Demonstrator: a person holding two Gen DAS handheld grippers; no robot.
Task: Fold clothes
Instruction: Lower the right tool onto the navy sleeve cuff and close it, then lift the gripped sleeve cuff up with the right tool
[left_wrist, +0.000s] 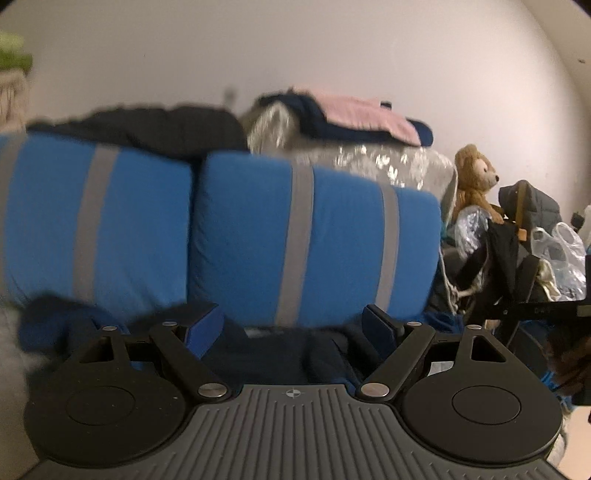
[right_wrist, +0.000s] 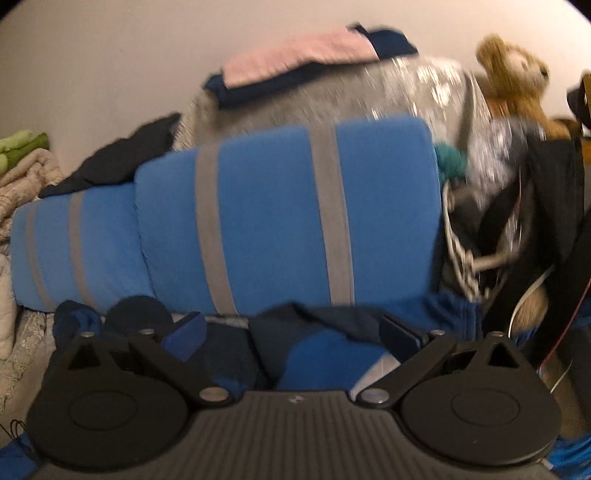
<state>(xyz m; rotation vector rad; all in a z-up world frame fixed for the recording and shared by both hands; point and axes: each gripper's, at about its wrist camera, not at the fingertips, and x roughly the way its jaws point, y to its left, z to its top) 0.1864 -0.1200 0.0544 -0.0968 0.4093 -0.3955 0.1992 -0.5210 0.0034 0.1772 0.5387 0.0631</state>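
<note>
Left wrist view: left gripper (left_wrist: 293, 325) has fingers spread wide w/ nothing between them, low over a dark navy garment (left_wrist: 280, 354) rumpled in front of two blue cushions w/ grey stripes (left_wrist: 243, 236); folded pink and navy clothes (left_wrist: 354, 118) sit up behind. Right wrist view: right gripper (right_wrist: 291, 330) is likewise spread and empty, over the navy and blue garment (right_wrist: 325, 350). Imo both should pinch one fabric layer at an edge, lift evenly, fold w/o bunching.
</note>
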